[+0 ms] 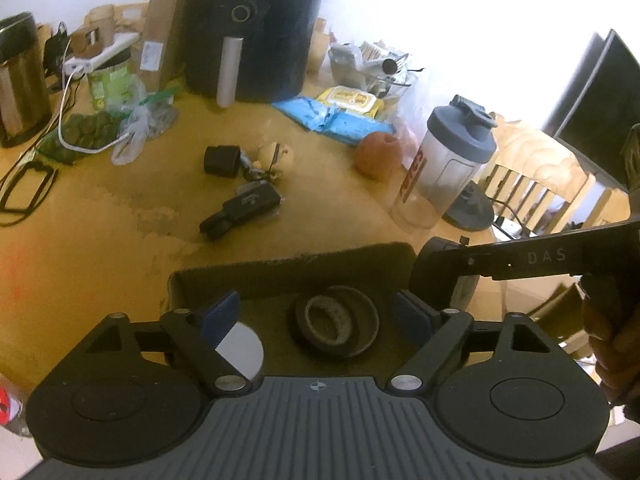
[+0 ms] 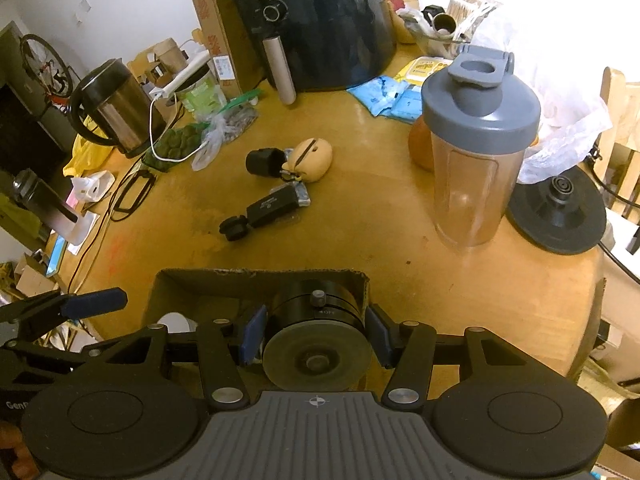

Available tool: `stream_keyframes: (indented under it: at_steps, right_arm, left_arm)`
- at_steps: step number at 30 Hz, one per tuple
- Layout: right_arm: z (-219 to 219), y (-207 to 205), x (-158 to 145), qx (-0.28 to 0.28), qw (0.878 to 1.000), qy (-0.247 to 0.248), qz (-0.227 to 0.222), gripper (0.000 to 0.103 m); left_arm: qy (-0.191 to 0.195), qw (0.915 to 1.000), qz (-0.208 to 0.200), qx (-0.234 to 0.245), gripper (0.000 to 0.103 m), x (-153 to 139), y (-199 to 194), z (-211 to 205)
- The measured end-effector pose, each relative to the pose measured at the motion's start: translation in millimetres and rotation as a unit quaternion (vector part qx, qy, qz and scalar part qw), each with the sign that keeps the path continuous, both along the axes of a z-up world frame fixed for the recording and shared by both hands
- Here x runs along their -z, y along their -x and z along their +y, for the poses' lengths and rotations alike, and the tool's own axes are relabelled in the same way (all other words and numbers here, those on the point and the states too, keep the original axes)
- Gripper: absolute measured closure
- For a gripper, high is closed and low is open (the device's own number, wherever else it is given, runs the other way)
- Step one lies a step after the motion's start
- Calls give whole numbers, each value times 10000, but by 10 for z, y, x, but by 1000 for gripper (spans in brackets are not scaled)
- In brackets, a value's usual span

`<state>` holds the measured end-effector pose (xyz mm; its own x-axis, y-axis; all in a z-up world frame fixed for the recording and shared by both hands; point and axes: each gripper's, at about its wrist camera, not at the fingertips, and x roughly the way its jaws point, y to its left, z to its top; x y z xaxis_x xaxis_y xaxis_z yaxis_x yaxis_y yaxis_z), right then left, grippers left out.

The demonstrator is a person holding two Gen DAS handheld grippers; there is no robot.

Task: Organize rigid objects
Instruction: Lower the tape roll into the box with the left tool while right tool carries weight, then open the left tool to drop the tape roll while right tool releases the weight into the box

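Directly beneath both grippers sits an open cardboard box (image 2: 256,280) on a worn wooden tabletop (image 2: 360,208). The right gripper (image 2: 316,338) has its jaws pinching a black cylindrical device (image 2: 316,320) with a small knob on top and a grey disc face turned toward the camera; the blue pads (image 2: 253,336) press on it from both sides. The device hangs just inside the near right part of the box, close to the box's right wall.

The left gripper (image 1: 320,318) hovers over the same box with its jaws spread and nothing between them. No earlier view is available, so only the spread stance can be told. Below the gap, on the box floor, lie a roll of black tape (image 1: 326,326) leaning on a dark round lid (image 1: 360,324), and beside the left finger a white disc (image 1: 242,350) shows. To the right of these jaws, the right gripper's arm crosses the view, held by a person's hand (image 1: 608,344).

Beyond the jaws, further out on the tabletop, lie loose things: a small black rectangular gadget (image 2: 272,206) with a round end, a tan case (image 2: 312,158) touching a short black cylinder (image 2: 262,162), and a shaker bottle (image 2: 478,148) with a grey lid standing upright, ahead and right. A black air fryer (image 2: 320,20) stands at the far edge, a steel kettle (image 2: 116,110) far to the left, and the kettle's round base (image 2: 558,214) right of the bottle.
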<state>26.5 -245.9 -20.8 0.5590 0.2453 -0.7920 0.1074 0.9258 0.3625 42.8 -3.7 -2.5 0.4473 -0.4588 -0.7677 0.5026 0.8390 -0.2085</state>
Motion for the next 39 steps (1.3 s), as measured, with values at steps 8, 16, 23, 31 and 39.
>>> stream_keyframes:
  at_steps: [8, 16, 23, 31, 39]
  right_arm:
    - [136, -117, 51, -312, 9995, -14, 60, 46]
    - [389, -297, 37, -817, 9966, 85, 65, 46]
    - [587, -450, 38, -1119, 9933, 242, 151, 45]
    - [735, -506, 72, -1249, 9908, 430, 281, 12]
    - [812, -530, 90, -1227, 9899, 617, 341, 0]
  left_arm:
    - [18, 9993, 107, -359, 18, 13, 99, 129]
    - [55, 9954, 114, -950, 18, 3, 152, 384]
    - [108, 9900, 147, -1395, 18, 13, 183, 601]
    - [115, 9880, 144, -1531, 18, 14, 189, 709]
    - [94, 9886, 128, -1497, 18, -1, 183, 728]
